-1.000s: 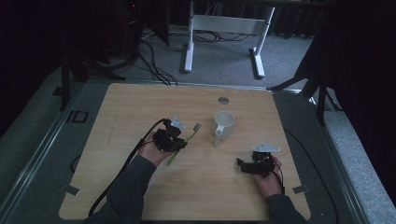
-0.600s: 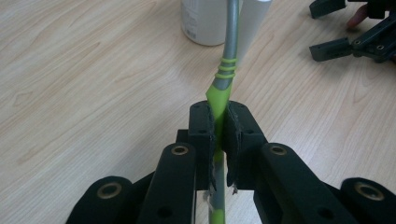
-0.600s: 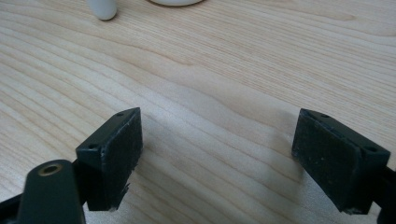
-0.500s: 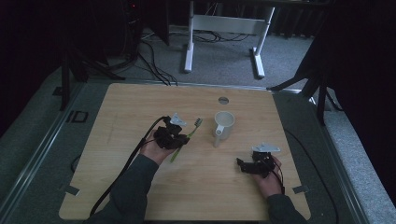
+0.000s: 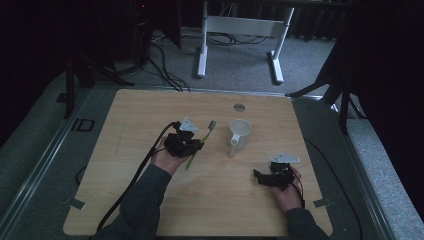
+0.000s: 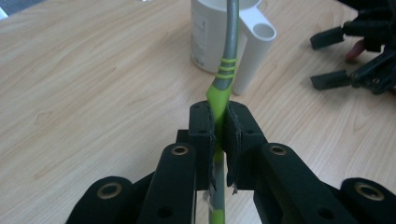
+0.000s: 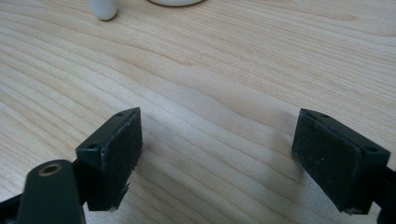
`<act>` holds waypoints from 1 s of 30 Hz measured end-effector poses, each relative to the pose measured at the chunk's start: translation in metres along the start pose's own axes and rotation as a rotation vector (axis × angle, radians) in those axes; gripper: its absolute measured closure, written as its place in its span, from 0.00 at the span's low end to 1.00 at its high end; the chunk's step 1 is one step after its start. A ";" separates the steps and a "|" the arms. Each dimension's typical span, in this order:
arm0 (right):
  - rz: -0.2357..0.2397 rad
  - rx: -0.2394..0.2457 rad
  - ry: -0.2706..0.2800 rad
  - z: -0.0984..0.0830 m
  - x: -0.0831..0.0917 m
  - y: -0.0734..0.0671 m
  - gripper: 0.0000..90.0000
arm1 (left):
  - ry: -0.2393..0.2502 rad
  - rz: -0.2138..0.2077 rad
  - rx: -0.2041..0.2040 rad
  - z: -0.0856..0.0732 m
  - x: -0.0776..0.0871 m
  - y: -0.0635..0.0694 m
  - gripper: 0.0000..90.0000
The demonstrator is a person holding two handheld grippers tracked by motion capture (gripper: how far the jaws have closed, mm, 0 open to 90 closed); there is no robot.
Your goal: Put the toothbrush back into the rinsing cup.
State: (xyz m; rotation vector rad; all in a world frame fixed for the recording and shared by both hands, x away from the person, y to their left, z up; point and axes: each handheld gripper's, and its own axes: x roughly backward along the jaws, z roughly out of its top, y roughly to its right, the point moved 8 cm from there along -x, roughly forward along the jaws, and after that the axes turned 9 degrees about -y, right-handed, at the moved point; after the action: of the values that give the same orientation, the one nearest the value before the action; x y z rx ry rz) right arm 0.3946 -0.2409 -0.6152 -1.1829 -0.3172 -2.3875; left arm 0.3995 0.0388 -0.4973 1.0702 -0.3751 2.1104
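High view: the left gripper (image 5: 196, 143) holds a green and grey toothbrush (image 5: 201, 142) over the wooden table (image 5: 140, 115). The bristle end points past the jaws toward the white mug (image 5: 240, 132), which stands just beyond that end, a little to the right. The right gripper (image 5: 260, 177) rests near the table's front edge, well apart from the mug.

Left gripper view: the 2 jaws are closed tight on the green part of the toothbrush (image 6: 218, 100). The grey neck rises straight ahead of the jaws in front of the mug (image 6: 210, 32). The other gripper is far to the right.

Right gripper view: the right gripper (image 7: 217, 156) has its 2 jaws wide apart, with bare table (image 7: 210, 70) between them and nothing held. The base of the mug (image 7: 175, 2) is far ahead.
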 end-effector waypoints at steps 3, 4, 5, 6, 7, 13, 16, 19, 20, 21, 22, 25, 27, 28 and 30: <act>0.000 0.000 0.000 0.000 0.000 0.000 0.18 | 0.005 -0.003 0.004 0.001 0.000 0.000 0.91; 0.000 0.000 0.000 0.000 0.000 0.000 0.18 | -0.001 -0.005 0.003 0.001 -0.001 0.000 0.91; 0.000 0.000 0.000 0.000 0.000 0.000 0.18 | -0.001 -0.005 0.003 0.001 -0.001 0.000 0.91; 0.000 0.000 0.000 0.000 0.000 0.000 0.18 | -0.002 -0.009 0.002 0.001 -0.001 0.001 0.91; 0.000 0.000 0.000 0.000 0.000 0.000 0.18 | -0.002 -0.010 -0.001 0.002 -0.001 0.001 0.91; 0.001 0.003 0.001 0.000 0.000 0.000 0.18 | 0.012 -0.015 0.001 0.007 -0.002 0.004 0.91; 0.002 0.004 0.001 0.000 0.000 0.000 0.18 | 0.022 -0.005 0.003 0.011 -0.004 0.005 0.91; 0.002 0.004 0.001 0.001 0.000 0.000 0.18 | 0.022 0.000 -0.009 0.015 -0.004 0.007 0.91; 0.002 0.006 0.001 0.001 0.000 0.000 0.18 | 0.027 -0.002 -0.014 0.017 -0.004 0.008 0.91; 0.002 0.006 0.001 0.001 0.000 0.000 0.18 | 0.032 -0.006 -0.012 0.018 -0.003 0.009 0.91; 0.002 0.005 0.000 0.001 0.000 0.000 0.18 | 0.034 -0.009 -0.010 0.019 -0.004 0.009 0.91; 0.002 0.005 0.000 0.001 0.000 0.000 0.18 | 0.037 -0.005 -0.002 0.020 -0.004 0.006 0.91; 0.002 0.005 0.000 0.001 0.000 0.000 0.18 | 0.045 -0.004 0.005 0.021 -0.004 0.005 0.91; 0.002 0.005 0.000 0.001 0.000 0.000 0.18 | 0.047 -0.004 0.001 0.023 -0.004 0.005 0.91; 0.002 0.005 0.000 0.001 0.000 0.000 0.18 | 0.048 -0.003 -0.001 0.024 -0.004 0.005 0.91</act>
State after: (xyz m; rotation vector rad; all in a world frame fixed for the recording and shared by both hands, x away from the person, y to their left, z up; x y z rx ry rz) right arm 0.3952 -0.2405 -0.6152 -1.1802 -0.3212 -2.3834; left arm 0.4108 0.0206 -0.4853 1.0168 -0.3504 2.1290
